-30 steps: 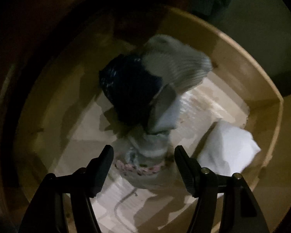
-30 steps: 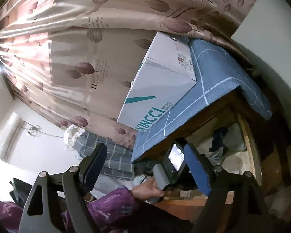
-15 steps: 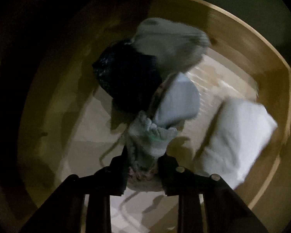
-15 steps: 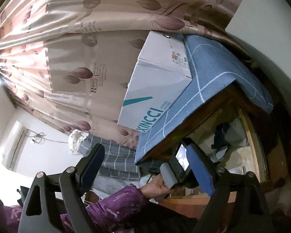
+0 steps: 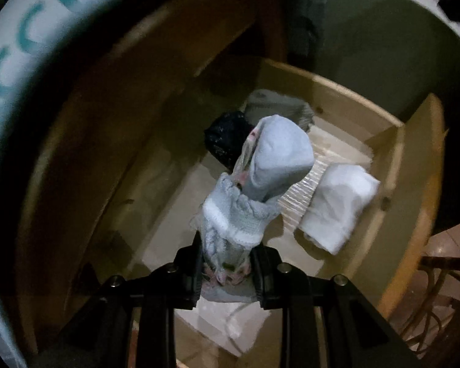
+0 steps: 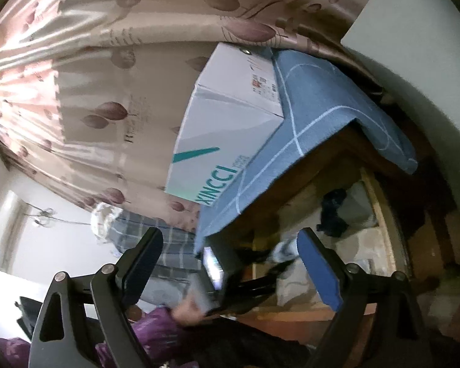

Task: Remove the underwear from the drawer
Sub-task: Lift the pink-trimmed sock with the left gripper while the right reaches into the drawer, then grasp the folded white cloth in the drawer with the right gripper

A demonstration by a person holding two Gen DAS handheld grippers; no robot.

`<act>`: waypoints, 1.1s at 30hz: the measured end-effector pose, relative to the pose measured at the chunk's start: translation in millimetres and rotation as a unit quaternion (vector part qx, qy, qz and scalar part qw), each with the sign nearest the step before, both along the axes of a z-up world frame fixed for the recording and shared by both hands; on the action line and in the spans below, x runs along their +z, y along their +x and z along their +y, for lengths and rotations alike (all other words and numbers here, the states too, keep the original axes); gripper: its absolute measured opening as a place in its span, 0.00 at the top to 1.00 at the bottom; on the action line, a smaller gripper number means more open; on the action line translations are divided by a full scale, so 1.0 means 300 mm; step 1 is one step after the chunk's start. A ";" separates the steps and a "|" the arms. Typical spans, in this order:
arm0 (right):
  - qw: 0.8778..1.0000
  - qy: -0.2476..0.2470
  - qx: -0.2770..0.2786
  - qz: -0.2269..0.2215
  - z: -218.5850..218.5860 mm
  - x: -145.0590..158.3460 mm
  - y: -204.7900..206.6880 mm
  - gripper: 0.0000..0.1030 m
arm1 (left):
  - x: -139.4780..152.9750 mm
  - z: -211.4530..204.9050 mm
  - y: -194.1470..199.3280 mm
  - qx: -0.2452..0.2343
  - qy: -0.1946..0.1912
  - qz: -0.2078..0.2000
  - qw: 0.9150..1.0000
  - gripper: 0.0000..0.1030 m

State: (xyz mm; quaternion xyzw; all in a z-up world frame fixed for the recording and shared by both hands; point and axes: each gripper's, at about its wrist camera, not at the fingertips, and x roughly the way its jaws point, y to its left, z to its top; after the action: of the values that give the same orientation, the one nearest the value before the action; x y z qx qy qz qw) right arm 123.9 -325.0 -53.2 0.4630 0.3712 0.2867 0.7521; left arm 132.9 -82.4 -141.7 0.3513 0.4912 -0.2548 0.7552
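Curtains (image 6: 113, 70) w/ a leaf print are hanging behind a wooden cabinet whose top is wearing a blue checked cloth (image 6: 316, 128). White carton (image 6: 230, 128) w/ teal lettering is sitting on that cloth; in the left wrist view its edge is arcing over the upper left, overhanging the open drawer (image 5: 380, 119).

Drawer contents, left wrist view: a black bundle (image 5: 224, 138) and a grey knit item (image 5: 276, 107) are lying touching toward the back, a white folded cloth (image 5: 337, 208) is resting near the right wall, well apart from them. Paper liner is covering the floor.

Left gripper (image 5: 227, 268) is pointing steeply down, jaws pinched narrow on the underwear (image 5: 254, 196), a pale grey-blue piece w/ pink floral trim. The garment is hanging clear above the drawer floor, not touching the other items.

Right gripper (image 6: 230, 263) is pointing roughly level toward the cabinet; jaws are opening, already wide, nothing pressed by the pads. Between them, farther off, the left device and a hand (image 6: 187, 306) in a purple sleeve are showing, blurred.
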 end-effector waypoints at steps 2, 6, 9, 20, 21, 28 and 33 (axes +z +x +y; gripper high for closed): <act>0.999 -0.029 0.012 0.016 0.027 -0.008 0.009 0.10 | 0.040 0.014 -0.027 0.005 -0.011 -0.003 1.000 0.74; 0.996 -0.078 0.038 0.031 0.081 -0.018 0.024 0.10 | 0.126 0.048 -0.053 0.025 -0.047 -0.019 0.998 0.74; 0.990 -0.112 0.064 0.063 0.125 -0.052 0.045 0.10 | 0.202 0.090 -0.076 0.053 -0.100 -0.033 0.993 0.74; 0.925 -0.246 0.190 0.216 0.389 -0.300 0.158 0.10 | 0.320 0.248 -0.130 0.109 -0.259 -0.051 0.958 0.74; 0.915 -0.269 0.198 0.224 0.413 -0.320 0.172 0.10 | 0.323 0.253 -0.128 0.110 -0.261 -0.051 0.958 0.74; 0.865 -0.354 0.225 0.276 0.522 -0.461 0.234 0.10 | 0.325 0.279 -0.135 0.112 -0.279 -0.050 0.952 0.73; 0.844 -0.369 0.220 0.322 0.545 -0.544 0.249 0.10 | 0.328 0.293 -0.132 0.109 -0.285 -0.039 0.952 0.73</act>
State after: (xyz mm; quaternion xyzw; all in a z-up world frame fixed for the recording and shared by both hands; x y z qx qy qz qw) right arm 198.8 -161.7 -216.4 0.1241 0.7627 0.1213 0.6231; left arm 93.2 5.5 -43.4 0.0758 0.4033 -0.2866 0.8657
